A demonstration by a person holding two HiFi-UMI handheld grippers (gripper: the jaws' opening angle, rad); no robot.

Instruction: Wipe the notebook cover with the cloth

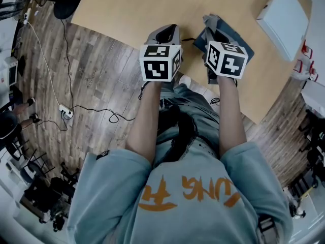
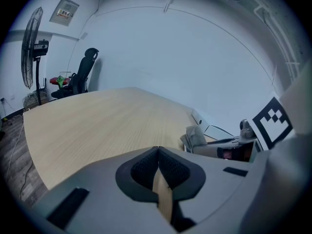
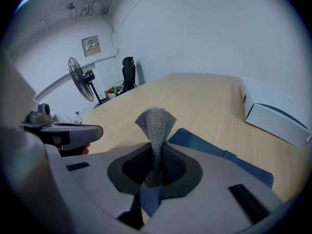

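A blue notebook [image 3: 217, 151] lies at the near edge of the wooden table [image 1: 152, 9], partly hidden under my right gripper [image 3: 155, 152]. That gripper is shut on a grey knitted cloth [image 3: 156, 123], which stands up in a peak between the jaws just over the cover. From the head view, the cloth [image 1: 212, 20] and notebook [image 1: 244, 44] show past the right gripper [image 1: 216, 34]. My left gripper [image 1: 170, 29] hovers at the table edge to the left of the notebook. Its jaws [image 2: 158, 152] are shut with nothing between them.
A white flat box [image 3: 273, 112] lies on the table to the right of the notebook; it is also in the head view [image 1: 284, 17]. A fan [image 3: 78, 79] and an office chair [image 3: 128, 72] stand beyond the table. Cables and a power strip [image 1: 65, 111] lie on the floor.
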